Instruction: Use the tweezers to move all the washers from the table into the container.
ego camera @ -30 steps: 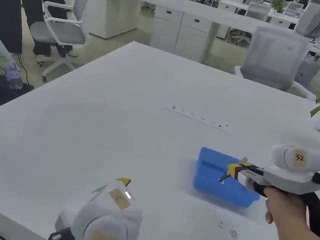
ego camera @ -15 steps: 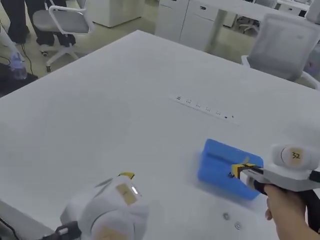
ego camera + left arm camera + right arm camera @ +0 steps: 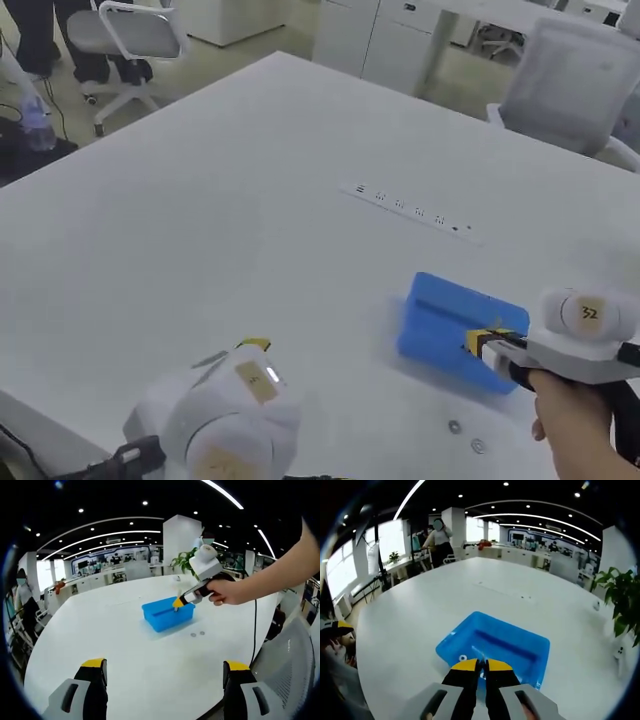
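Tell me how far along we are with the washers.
Done: one washer seems to lie in the blue container. In hand: the right gripper holds the tweezers over it; whether they carry a washer I cannot tell. Left: two washers on the table beside it. The left gripper hangs open, idle.
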`<state>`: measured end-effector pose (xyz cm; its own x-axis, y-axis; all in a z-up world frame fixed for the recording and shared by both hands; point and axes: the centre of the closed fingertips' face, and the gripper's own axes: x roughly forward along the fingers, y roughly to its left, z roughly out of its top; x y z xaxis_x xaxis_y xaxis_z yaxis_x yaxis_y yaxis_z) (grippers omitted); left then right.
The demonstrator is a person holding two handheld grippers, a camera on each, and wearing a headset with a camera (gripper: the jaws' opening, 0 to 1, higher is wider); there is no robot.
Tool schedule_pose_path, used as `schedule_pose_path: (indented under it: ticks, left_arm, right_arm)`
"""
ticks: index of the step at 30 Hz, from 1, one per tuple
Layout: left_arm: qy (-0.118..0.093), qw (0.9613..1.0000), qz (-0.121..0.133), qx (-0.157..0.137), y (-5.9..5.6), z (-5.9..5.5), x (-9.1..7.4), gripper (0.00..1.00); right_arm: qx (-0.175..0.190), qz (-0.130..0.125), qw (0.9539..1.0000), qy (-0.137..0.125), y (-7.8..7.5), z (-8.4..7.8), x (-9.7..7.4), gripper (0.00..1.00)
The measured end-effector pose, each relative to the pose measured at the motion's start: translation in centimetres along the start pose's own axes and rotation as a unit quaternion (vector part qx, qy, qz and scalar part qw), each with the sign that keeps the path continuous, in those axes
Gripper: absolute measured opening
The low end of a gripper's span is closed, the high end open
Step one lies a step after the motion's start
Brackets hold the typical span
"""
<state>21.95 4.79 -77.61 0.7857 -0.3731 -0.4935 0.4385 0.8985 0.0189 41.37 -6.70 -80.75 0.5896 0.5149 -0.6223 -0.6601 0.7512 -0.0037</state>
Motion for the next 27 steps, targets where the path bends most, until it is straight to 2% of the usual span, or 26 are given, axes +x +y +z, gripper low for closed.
schedule_pose_path:
  ticks: [7, 10, 16, 20, 27]
  left_arm:
    - [0.003, 1.0, 0.001, 0.001, 0.0, -0.1, 0.0, 0.99]
    - [0.003, 1.0, 0.001, 0.001, 0.0, -0.1, 0.0, 0.99]
    - [0.006, 1.0, -0.001, 0.007, -0.2, -0.2, 0.1, 0.99]
    - [0.004, 1.0, -0.002, 0.008, -0.2, -0.1, 0.1, 0.99]
    - [0.0, 1.0, -0.001, 0.01, -0.2, 0.1, 0.0, 0.99]
  right_arm:
    - [0.01, -0.005, 0.9999, -0.002, -0.4, 0.0, 0.1, 0.01]
    - [0.022, 0.0, 0.9997, -0.003, -0.6, 0.2, 0.1, 0.01]
    - [0.036, -0.006, 0.9992, -0.016, -1.2, 1.1, -1.0, 0.02]
    - [0.031, -0.008, 0.9991, -0.028, -1.5, 1.7, -1.9, 0.02]
    - [0.028, -0.004, 0.9987, -0.041, -1.1, 2.4, -3.5, 0.01]
